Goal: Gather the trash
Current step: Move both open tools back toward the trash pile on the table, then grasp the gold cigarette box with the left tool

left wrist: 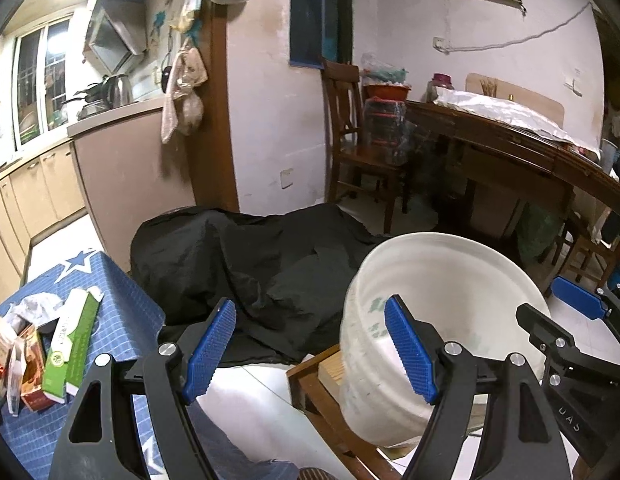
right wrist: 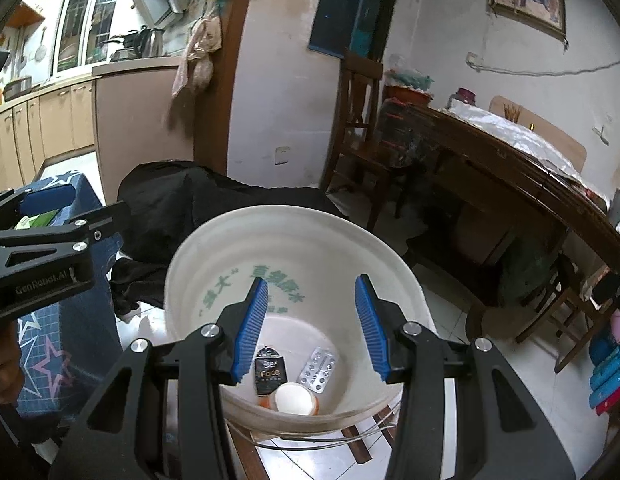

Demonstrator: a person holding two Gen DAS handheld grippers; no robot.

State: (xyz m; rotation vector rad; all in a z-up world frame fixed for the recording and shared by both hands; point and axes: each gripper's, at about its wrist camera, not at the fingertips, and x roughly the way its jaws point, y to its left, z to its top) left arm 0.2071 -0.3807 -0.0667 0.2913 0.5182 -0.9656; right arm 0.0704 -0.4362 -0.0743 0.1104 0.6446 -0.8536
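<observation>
Your right hand-held gripper hangs released above the bucket's rim; your left hand-held gripper, released, clears the tabletop edge.

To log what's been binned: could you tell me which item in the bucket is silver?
The blister pack, a silver foil strip of pills, right of the black sachet and behind the white-lidded tub.

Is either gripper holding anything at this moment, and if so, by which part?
Nothing is held. The left gripper and right gripper both have their jaws apart and empty; the right one hangs above the white bucket.
</observation>
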